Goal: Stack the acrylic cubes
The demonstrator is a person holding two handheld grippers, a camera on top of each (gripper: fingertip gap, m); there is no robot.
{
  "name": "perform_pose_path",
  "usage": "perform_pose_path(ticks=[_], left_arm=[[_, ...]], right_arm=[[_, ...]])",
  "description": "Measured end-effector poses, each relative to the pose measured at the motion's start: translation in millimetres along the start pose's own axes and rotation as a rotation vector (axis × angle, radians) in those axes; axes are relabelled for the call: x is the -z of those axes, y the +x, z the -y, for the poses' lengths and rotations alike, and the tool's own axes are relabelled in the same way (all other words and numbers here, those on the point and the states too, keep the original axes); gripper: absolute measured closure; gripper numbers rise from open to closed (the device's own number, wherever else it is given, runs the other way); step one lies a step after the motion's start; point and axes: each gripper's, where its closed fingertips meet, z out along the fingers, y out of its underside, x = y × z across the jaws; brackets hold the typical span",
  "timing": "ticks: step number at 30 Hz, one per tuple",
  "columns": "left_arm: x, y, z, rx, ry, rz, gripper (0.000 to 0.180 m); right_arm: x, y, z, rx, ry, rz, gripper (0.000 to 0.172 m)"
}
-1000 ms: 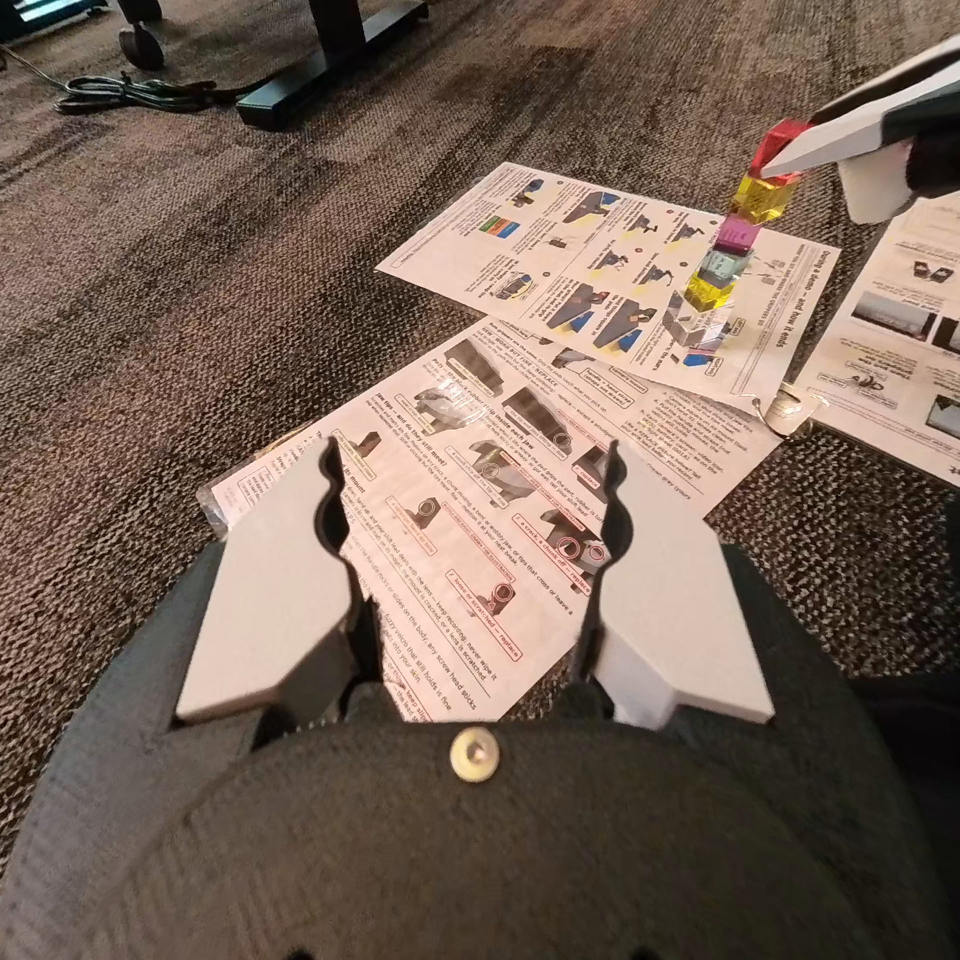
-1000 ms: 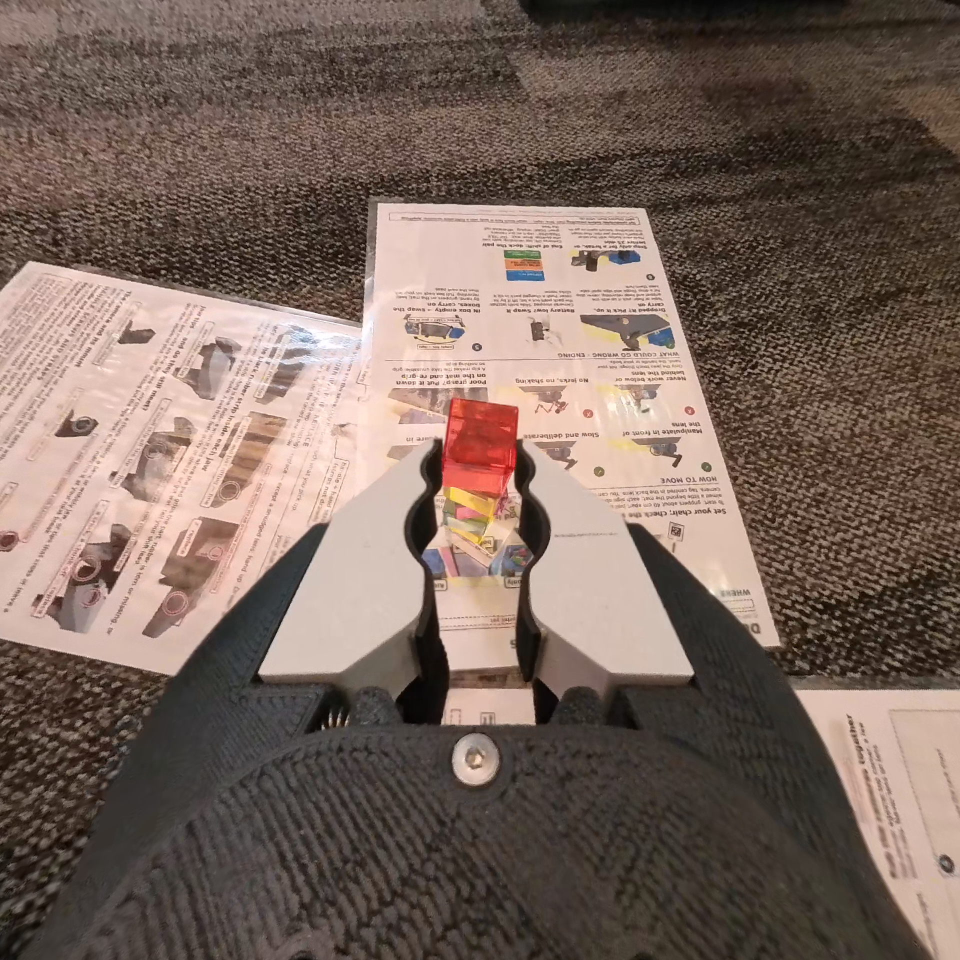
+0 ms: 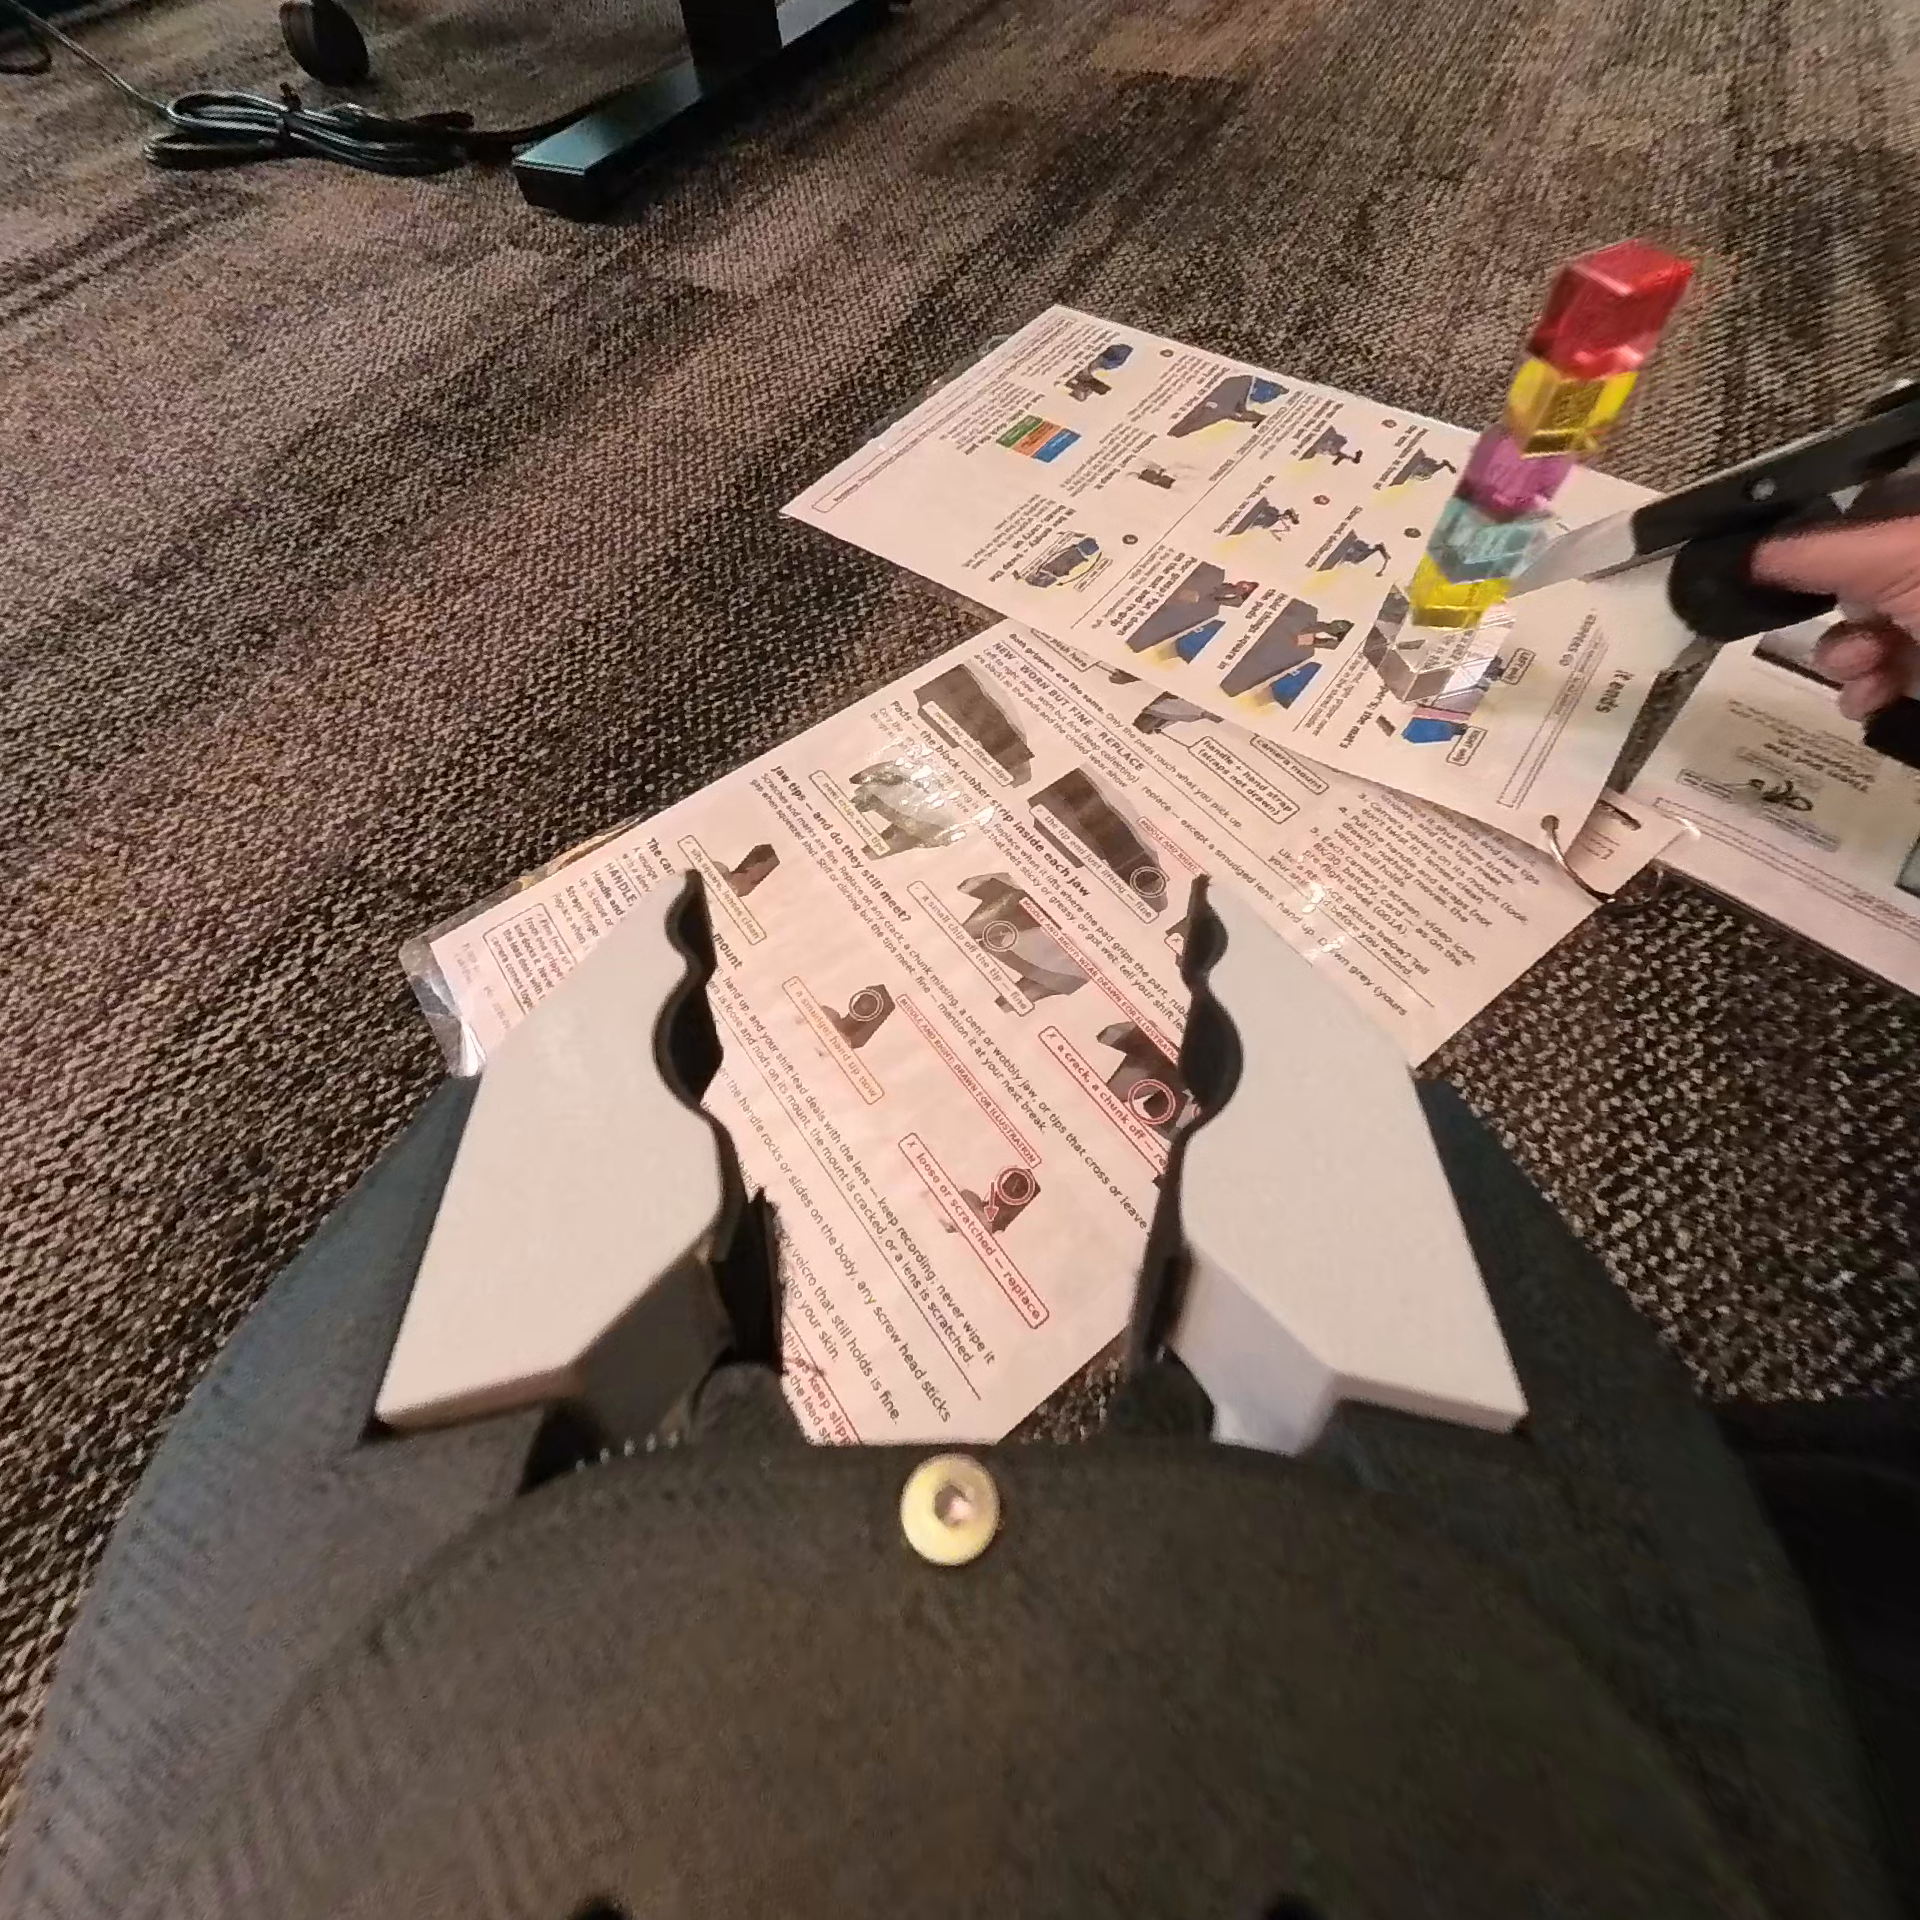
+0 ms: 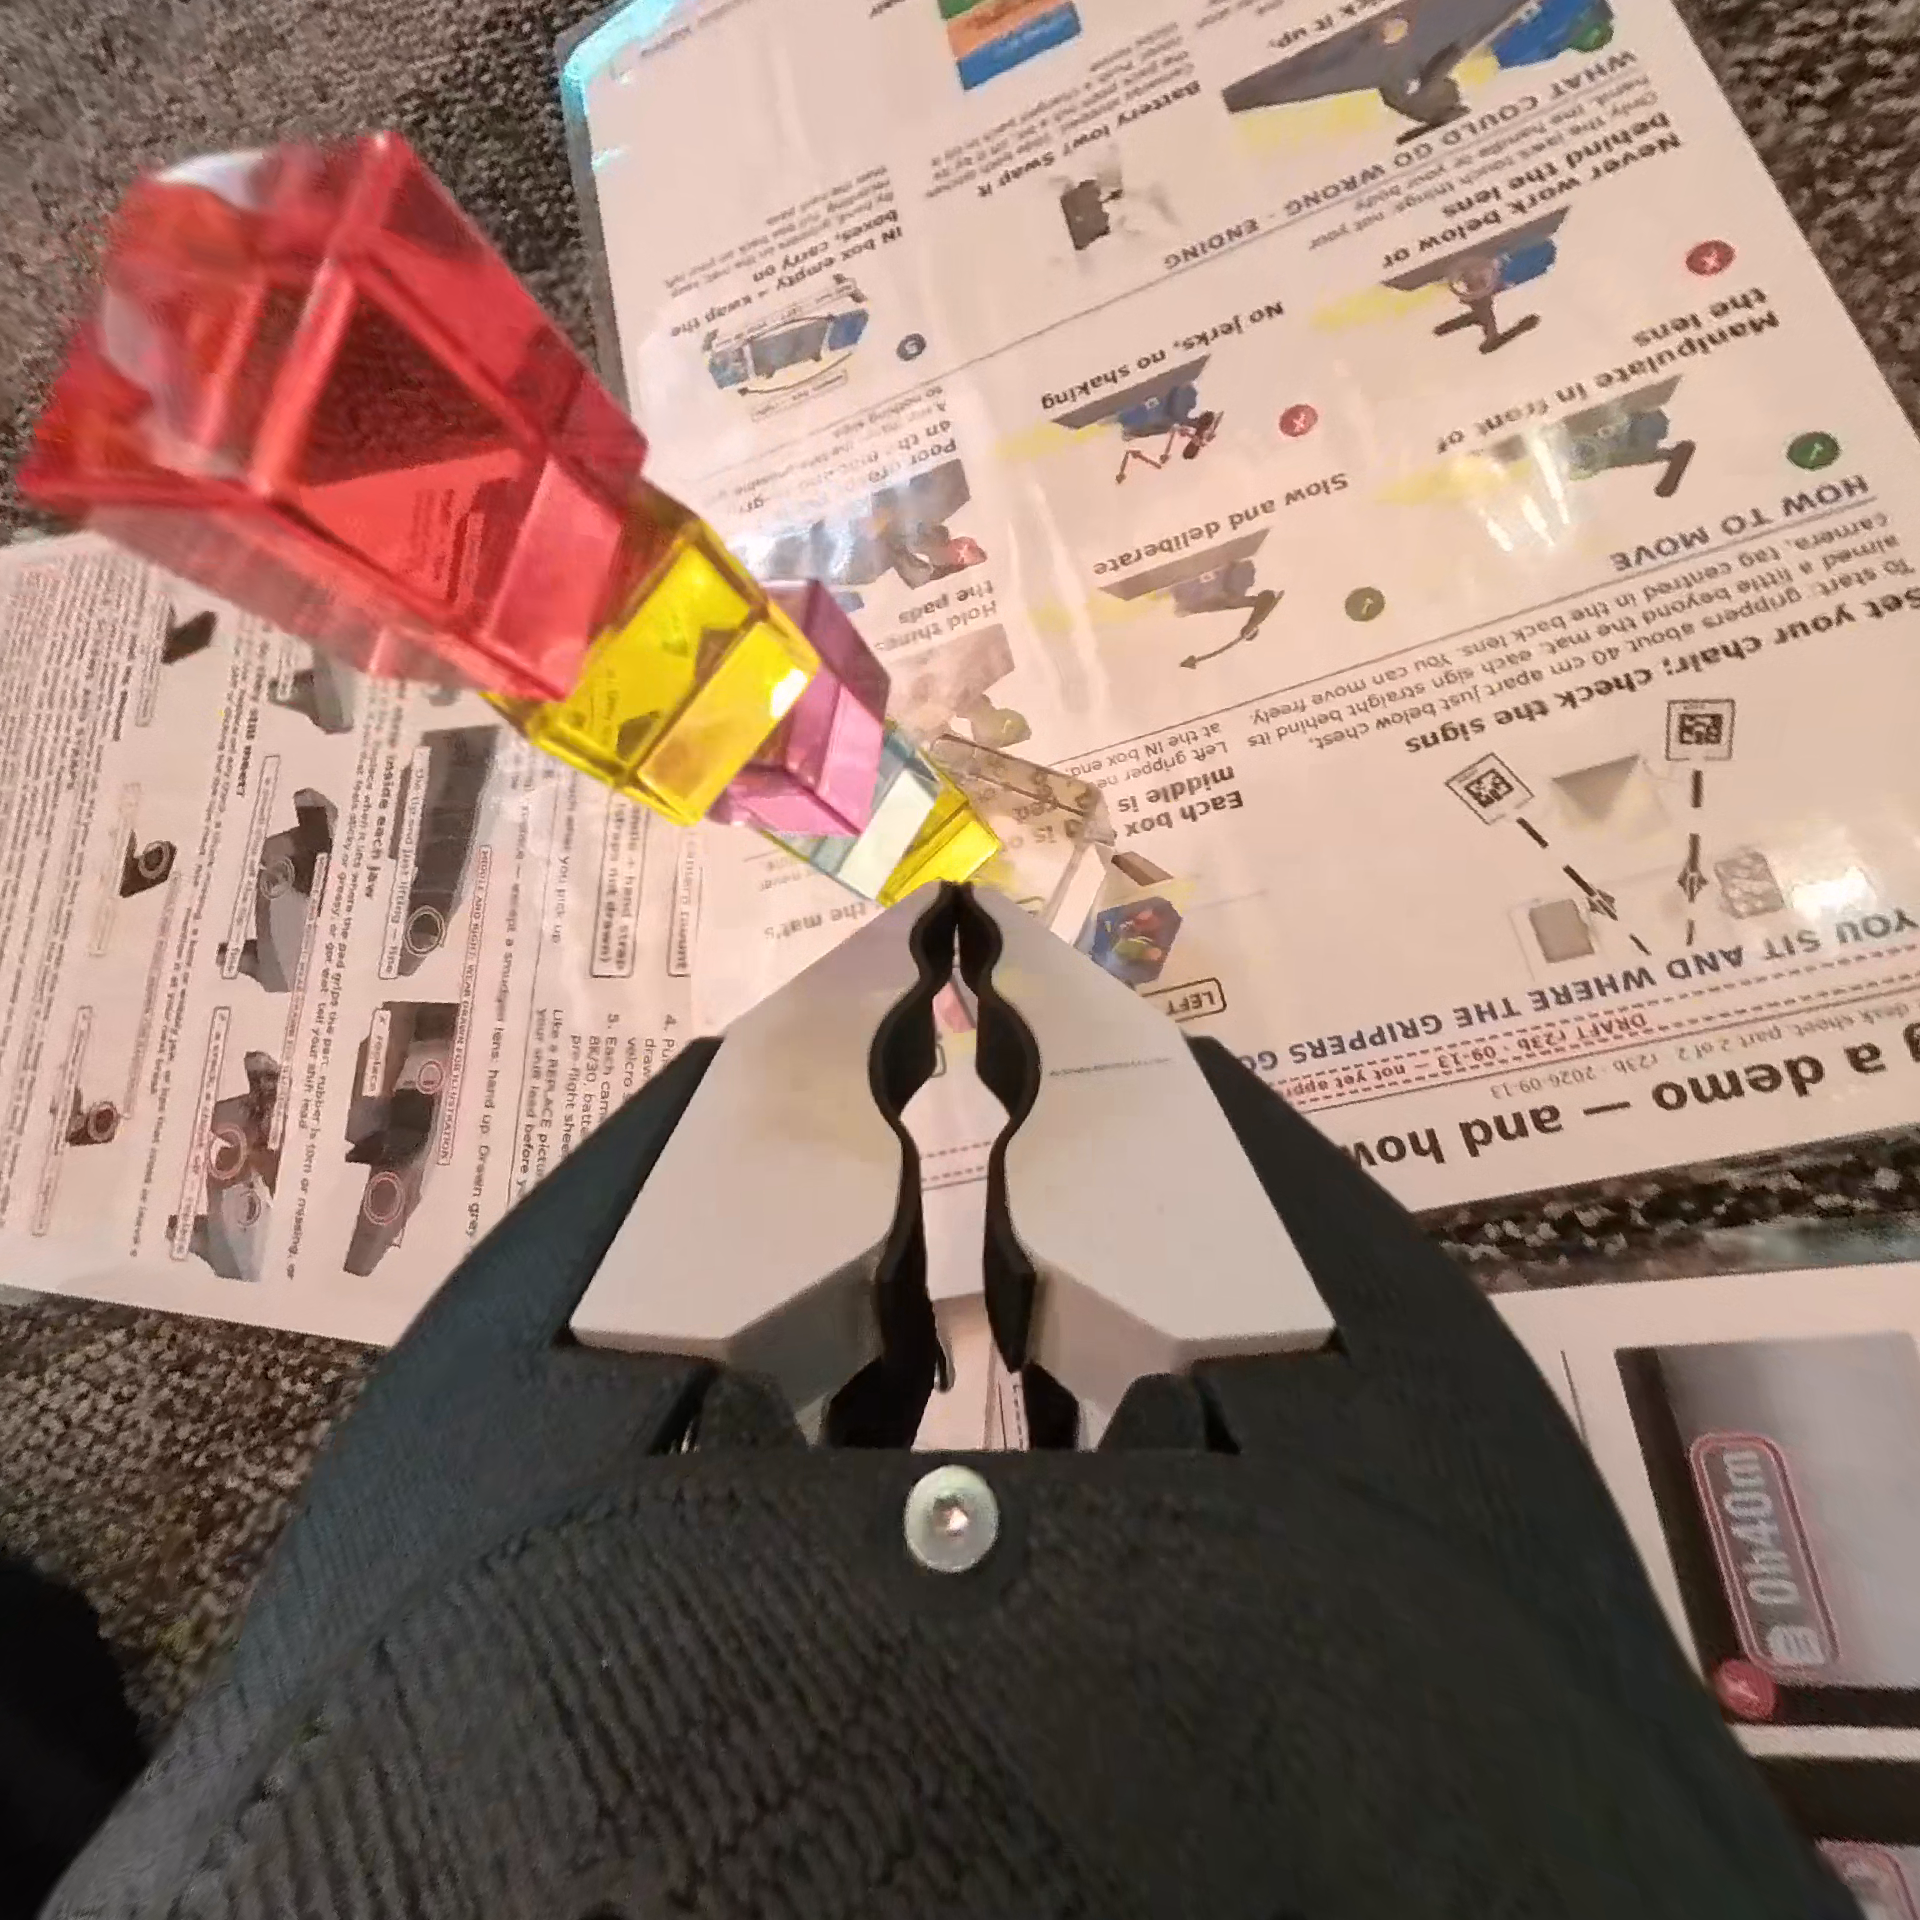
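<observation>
Right gripper (image 4: pixel 954 902): fingers closed on nothing, tips against the lower yellow cube (image 4: pixel 940 854) of a leaning cube stack (image 3: pixel 1527 457) on a laminated sheet (image 4: pixel 1351 520). Left gripper (image 3: pixel 945 894): fingers wide, bare, over another sheet (image 3: pixel 935 935) on carpet (image 3: pixel 416 520).

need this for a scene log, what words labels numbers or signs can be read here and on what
I won't copy out the wording; these things bear it:
Laminated sheet under the left gripper: black and red print, pictures.
Laminated sheet under the cube tower: headings, two square code marks.
Third sheet: pink label.
One of the fingers of the right gripper: tiny line, too small to read.
</observation>
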Motion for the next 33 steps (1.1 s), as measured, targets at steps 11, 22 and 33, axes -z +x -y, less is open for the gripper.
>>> perform_pose_path(ticks=[11,22,33], left_arm=[[0,0,-1,-0.002,-0.005,-0.002,0.09],[1,-2,1,0.021,0.009,-0.001,0.091],[1,-2,0,0.03,0.006,-0.005,0.091]], right_arm=[[-2,-12,2,0.097,-0.01,0.011,0.172],[24,-5,10,0.097,0.096,-0.006,0.172],[17,-22,4,0.291,0.037,-0.017,0.172]])
